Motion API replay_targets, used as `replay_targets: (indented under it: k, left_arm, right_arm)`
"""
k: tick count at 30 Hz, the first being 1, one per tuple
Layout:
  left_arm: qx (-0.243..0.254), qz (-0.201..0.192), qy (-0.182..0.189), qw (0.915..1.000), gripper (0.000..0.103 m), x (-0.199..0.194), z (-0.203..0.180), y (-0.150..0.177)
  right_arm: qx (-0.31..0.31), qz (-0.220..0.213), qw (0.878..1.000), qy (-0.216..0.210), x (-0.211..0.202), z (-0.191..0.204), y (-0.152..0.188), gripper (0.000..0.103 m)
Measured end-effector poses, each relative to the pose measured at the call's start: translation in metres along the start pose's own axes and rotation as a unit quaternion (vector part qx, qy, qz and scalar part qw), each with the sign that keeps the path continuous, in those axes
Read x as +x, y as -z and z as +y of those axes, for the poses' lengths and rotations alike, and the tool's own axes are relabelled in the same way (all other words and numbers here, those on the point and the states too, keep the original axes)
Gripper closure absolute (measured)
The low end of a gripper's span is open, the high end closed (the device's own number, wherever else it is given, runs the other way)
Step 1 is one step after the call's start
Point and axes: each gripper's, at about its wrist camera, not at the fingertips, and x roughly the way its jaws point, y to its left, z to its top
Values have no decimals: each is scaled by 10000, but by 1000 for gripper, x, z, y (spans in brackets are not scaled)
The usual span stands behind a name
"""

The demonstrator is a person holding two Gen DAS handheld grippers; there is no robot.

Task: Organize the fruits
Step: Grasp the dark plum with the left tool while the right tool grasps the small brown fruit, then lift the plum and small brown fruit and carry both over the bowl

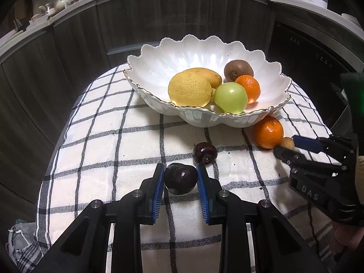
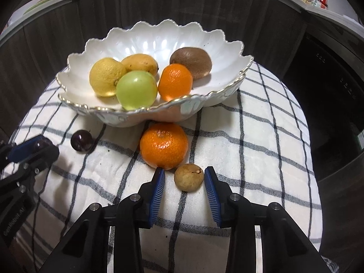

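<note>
- Left wrist view is showing your left gripper [image 1: 180, 177] closing its blue pads on a dark cherry [image 1: 180, 178]; the jaws are standing narrow, both pads touching the fruit, which is still sitting on the checked cloth [image 1: 102, 136], so it is gripped but not lifted.
- A second cherry [image 1: 205, 153] is lying just beyond it, loose, probably waiting its turn.
- Your right gripper [image 2: 184, 177] is straddling a small brown fruit [image 2: 188, 177]; its jaws are standing partly apart, with a sliver of cloth showing on each side, so the pads are not yet pressing on it and it is holding nothing.
- A loose mandarin [image 2: 163, 145] is sitting just beyond that fruit, nearly touching your left pad, which is likely why you are coming in from the near side.
- Farther off, the scalloped white bowl [image 2: 159, 34] is already holding a lemon [image 2: 105, 76], a mango [image 2: 141, 62], a green apple [image 2: 136, 89], a second mandarin [image 2: 175, 82] and a kiwi [image 2: 192, 59]; that is where the four loose fruits seem to be going.
</note>
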Motion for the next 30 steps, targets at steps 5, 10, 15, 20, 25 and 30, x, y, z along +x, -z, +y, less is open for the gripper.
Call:
replay_targets:
  k: [5,10,15,20,25,30]
  left_arm:
    - [30,-10,19,10000,75,-2,-2,0]
    - [38,-24,18,10000,75,-2,-3,0]
    - [34,-62,30,10000,75,-7,-2,-1]
    - [63,-168,57,9998,75,-15,-4,-4]
    - [100,-294,88,9995,75,-24,-5,-10]
    - [112,-466,95,9988,75,-29,-4,-25]
  right_arm:
    - [45,-33,9999,-137,0,-1,1,73]
    - [65,-85,9998,-157,-6,1,1,74]
    - [96,-172,9996,-209,-22,3,0,74]
    - [134,-297,9992,-213,-38,2,0,74]
    - [162,-501,9984,-200,-55,1,-9,74]
    - [153,-716,9971,-216,-67,3,-26,74]
